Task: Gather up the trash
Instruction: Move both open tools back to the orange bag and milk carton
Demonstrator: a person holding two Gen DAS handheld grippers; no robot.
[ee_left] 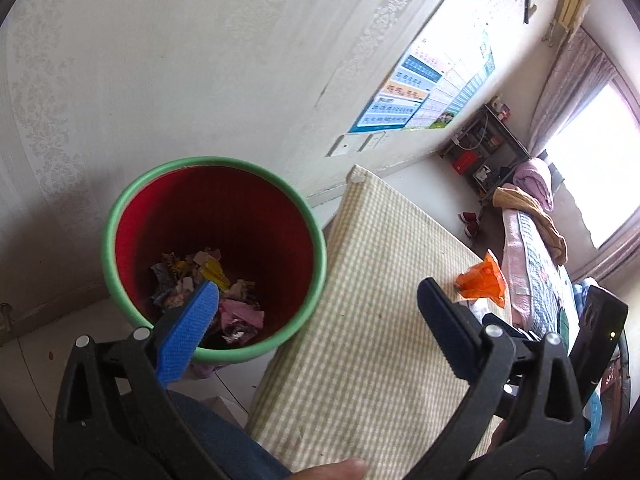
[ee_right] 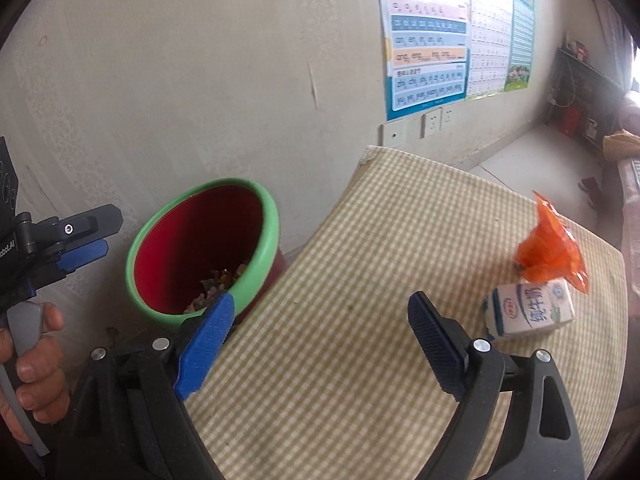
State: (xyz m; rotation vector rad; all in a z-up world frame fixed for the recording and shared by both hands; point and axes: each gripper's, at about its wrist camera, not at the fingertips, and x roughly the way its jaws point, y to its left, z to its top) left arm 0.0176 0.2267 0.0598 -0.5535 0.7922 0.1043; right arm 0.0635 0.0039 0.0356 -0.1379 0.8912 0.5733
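Observation:
A red bin with a green rim [ee_left: 120, 216] stands on the floor left of the table and holds several crumpled wrappers [ee_left: 208, 280]; it also shows in the right wrist view [ee_right: 264, 236]. My left gripper [ee_left: 320, 292] is open and empty, its left finger over the bin. It appears in the right wrist view [ee_right: 92, 240] at the far left. My right gripper [ee_right: 320, 304] is open and empty over the table. An orange wrapper [ee_right: 550, 244] and a white milk carton [ee_right: 528, 312] lie on the table at the right. The orange wrapper [ee_left: 482, 280] also shows in the left wrist view.
The table has a green checked cloth [ee_right: 380, 260]. A wall with posters [ee_right: 428, 36] and sockets [ee_right: 432, 120] is behind it. A bed with bedding [ee_left: 532, 248] and a dark shelf [ee_left: 488, 152] stand beyond the table's far side.

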